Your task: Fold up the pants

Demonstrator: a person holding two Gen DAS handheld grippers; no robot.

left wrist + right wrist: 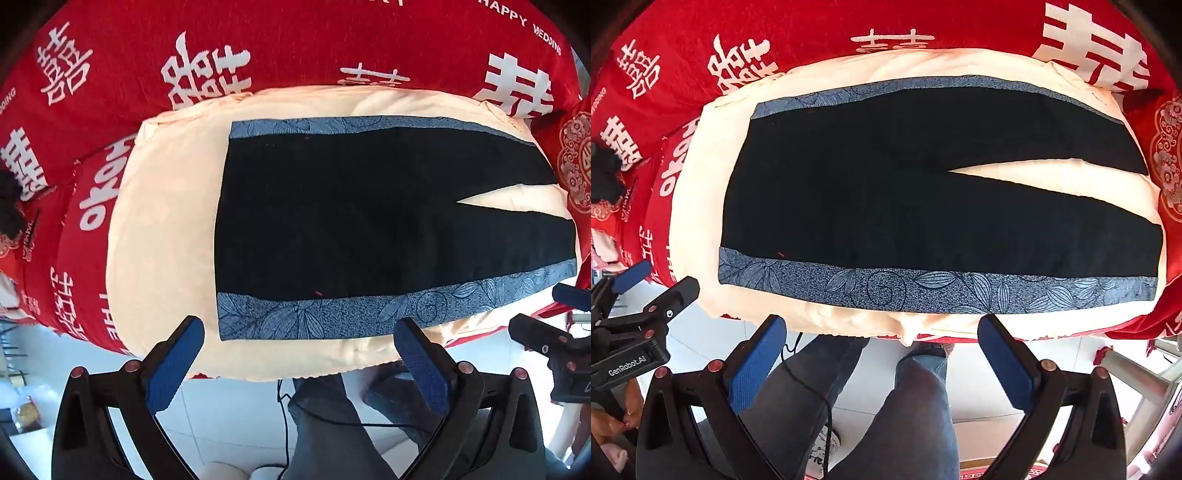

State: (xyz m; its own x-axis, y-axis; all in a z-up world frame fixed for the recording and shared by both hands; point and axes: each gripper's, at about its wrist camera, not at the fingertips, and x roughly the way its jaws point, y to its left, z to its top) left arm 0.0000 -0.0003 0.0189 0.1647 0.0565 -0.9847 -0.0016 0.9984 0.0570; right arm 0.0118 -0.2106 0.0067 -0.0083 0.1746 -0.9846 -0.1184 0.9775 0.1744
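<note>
Black pants (351,218) with blue leaf-patterned side stripes lie flat on a cream cloth (166,229), waist to the left, legs spread apart to the right. They also show in the right wrist view (886,199). My left gripper (299,336) is open and empty, held over the near edge by the waist end of the near stripe. My right gripper (882,328) is open and empty, held over the near edge by the middle of the near stripe (923,288). Each gripper shows in the other's view, the right one (546,332) and the left one (646,295).
The cream cloth (698,206) lies on a bed with a red cover (295,44) printed with white characters. A person's legs in jeans (886,398) stand on a white tiled floor (229,413) below the bed edge. A black cable (820,398) hangs there.
</note>
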